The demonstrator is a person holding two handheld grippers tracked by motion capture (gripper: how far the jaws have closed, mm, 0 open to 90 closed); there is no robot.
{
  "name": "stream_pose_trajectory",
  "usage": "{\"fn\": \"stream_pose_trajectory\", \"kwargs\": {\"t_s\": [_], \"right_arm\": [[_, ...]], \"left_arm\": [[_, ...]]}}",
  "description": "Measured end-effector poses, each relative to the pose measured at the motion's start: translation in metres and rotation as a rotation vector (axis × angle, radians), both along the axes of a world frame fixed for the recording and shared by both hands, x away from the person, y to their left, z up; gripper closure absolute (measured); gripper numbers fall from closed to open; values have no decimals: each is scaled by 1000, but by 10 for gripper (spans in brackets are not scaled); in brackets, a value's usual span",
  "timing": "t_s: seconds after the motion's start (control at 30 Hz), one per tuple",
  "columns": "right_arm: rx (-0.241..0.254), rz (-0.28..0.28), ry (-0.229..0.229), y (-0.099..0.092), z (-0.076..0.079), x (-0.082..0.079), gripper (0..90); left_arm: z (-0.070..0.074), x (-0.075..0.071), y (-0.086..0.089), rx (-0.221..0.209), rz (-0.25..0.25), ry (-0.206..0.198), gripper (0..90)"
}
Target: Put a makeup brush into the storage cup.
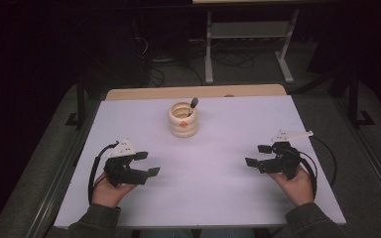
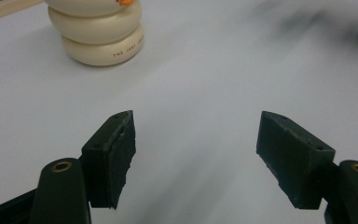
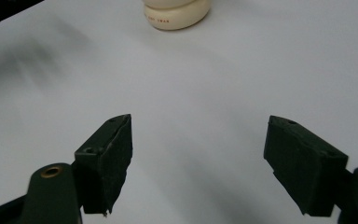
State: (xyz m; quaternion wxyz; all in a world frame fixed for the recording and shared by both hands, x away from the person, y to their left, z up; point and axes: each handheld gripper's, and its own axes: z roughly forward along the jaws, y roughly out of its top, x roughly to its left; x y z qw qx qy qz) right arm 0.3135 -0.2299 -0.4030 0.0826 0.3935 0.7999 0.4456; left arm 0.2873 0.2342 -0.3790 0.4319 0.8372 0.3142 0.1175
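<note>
While seen from above, a cream ringed holder point(image 1: 183, 119) near the far edge of the table point(image 1: 218, 198), midway along it, a dark-tipped pen point(image 1: 193, 103) leaning out; left gripper point(image 1: 146, 164) and right gripper point(image 1: 255, 154) toward the near corners, well apart from it, both spread and empty, likely poised to reach. Along the left gripper's jaws: holder ahead, nothing pinched. Along the right gripper's: same, jaws wide.

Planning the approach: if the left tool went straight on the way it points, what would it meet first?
Probably bare white table: the left tool aims right of the cream ringed holder, though depth is hard to judge.
</note>
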Motion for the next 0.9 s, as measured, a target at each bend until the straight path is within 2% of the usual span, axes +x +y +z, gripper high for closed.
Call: {"fn": "stream_pose_trajectory", "kwargs": {"t_s": [0.27, 0.53, 0.9], "right_arm": [[2, -10, -11, -2, -3, -10, 225], [6, -16, -17, -4, -6, -20, 225], [9, -24, -24, -12, -10, -28, 225]], "left_arm": [[-11, -7, 7, -8, 34, 13, 253], [-15, -15, 15, -15, 48, 1, 238], [-24, -24, 24, -18, 62, 12, 220]]}}
